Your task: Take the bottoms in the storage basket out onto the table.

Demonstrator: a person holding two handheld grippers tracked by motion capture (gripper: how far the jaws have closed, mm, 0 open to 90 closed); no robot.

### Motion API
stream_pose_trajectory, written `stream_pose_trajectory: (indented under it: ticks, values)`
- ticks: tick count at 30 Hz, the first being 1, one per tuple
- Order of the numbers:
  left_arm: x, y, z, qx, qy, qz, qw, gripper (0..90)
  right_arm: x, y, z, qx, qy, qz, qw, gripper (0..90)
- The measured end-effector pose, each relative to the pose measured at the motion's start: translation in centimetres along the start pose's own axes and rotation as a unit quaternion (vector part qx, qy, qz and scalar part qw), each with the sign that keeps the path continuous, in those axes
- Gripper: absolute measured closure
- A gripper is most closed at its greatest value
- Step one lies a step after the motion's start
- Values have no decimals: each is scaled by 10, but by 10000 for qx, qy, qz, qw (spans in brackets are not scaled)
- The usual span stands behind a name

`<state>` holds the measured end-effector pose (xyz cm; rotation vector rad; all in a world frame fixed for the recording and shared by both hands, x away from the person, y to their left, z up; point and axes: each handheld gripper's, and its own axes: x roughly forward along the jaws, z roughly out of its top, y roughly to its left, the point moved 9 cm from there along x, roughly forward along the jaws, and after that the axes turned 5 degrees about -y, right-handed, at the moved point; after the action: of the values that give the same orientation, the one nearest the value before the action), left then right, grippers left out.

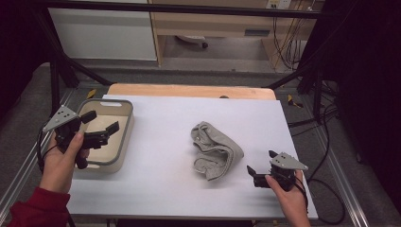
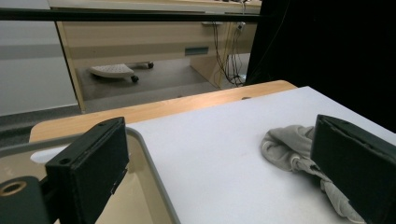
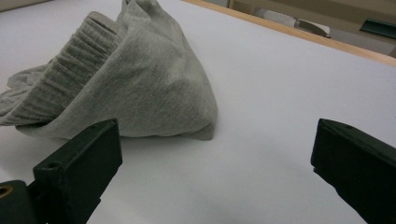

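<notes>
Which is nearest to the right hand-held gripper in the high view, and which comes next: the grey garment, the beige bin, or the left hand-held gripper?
Measured from the right hand-held gripper at the table's near right:
1. Grey garment, crumpled at mid-table, just to its left.
2. Left hand-held gripper, over the bin at the left.
3. Beige bin, at the table's left edge; its near wall is almost level with the left gripper, so these two are close to call.
</notes>
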<state>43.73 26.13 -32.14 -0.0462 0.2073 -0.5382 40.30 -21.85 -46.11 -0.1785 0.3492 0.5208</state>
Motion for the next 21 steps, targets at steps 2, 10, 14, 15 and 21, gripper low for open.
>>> stream_pose_trajectory:
  ticks: [2,10,14,15,21]
  values:
    - [-3,2,-4,-21,20,9,10000,43,0,0,0,23,-1,-2,10000,23]
    - [-10,9,-17,-100,89,60,9999,43,0,-1,0,12,-6,-28,10000,23]
    - [-13,12,-24,-136,113,89,9998,43,0,0,0,-14,-2,-14,10000,23]
    - [-14,12,-25,-154,108,99,9998,43,0,0,0,-18,0,-13,10000,23]
    - [-20,15,-42,-200,189,145,9995,44,1,0,0,-17,9,5,10000,23]
